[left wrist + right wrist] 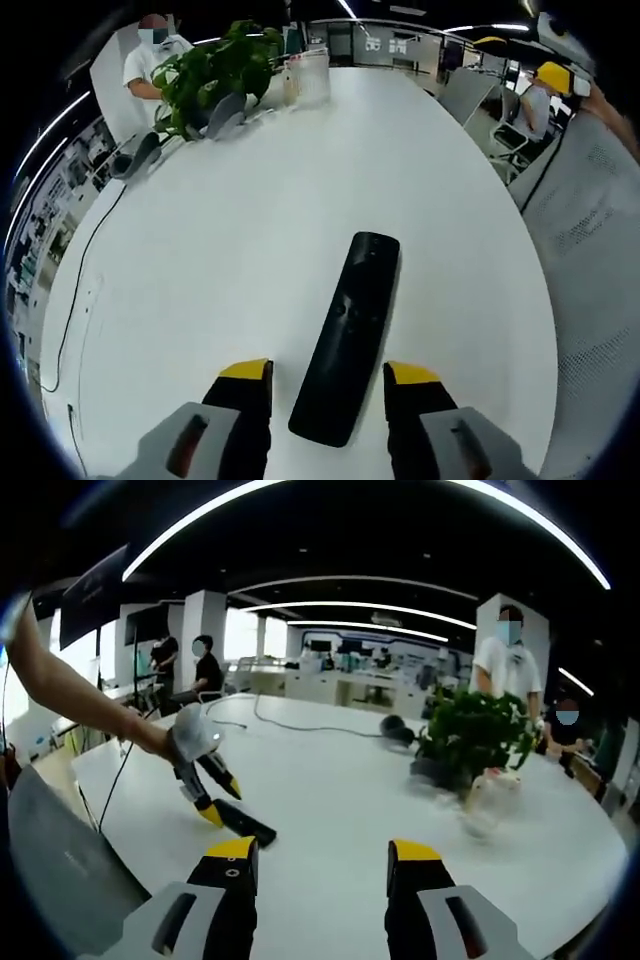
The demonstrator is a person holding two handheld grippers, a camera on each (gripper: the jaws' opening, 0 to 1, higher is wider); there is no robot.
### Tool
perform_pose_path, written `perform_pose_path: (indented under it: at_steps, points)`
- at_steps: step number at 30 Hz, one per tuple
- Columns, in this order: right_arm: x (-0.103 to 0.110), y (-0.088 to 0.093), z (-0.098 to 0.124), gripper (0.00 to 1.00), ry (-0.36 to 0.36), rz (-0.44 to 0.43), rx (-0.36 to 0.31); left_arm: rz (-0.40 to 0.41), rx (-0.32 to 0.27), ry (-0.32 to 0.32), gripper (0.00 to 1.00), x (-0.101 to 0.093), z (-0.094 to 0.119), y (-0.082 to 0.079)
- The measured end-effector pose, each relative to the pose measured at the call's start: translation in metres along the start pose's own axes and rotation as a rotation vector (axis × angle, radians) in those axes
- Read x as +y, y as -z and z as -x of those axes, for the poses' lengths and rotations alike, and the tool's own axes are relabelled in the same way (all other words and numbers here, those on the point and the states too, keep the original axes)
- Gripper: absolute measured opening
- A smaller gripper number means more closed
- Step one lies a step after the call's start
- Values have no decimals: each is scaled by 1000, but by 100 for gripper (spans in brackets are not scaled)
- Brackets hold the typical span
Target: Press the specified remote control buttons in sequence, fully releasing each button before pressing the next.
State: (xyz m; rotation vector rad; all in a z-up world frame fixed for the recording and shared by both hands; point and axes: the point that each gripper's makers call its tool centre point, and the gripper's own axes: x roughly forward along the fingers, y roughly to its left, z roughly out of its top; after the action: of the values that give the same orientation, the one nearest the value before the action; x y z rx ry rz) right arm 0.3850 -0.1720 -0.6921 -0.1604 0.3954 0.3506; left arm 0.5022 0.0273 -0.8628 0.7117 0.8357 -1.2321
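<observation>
Black remote (348, 335), white table (240, 240)

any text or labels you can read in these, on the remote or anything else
None can be read.
The remote control shows button shapes on its black face, but any markings are too small to make out.
The container beside the plant shows no legible label.
The dark screen hanging in the right gripper view bears nothing readable.
The wall displays at the edge of the left gripper view are too blurred to read.
</observation>
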Motion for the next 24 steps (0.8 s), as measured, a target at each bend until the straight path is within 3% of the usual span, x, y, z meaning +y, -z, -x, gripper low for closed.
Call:
perform_pose_path:
  at_steps: [9, 24]
  points:
    - [0, 1, 0, 49, -2, 4, 5, 28, -32, 10, 29, -4, -1, 0]
    - [1, 3, -1, 49, -1, 11, 13, 43, -24, 1, 25, -7, 0, 1]
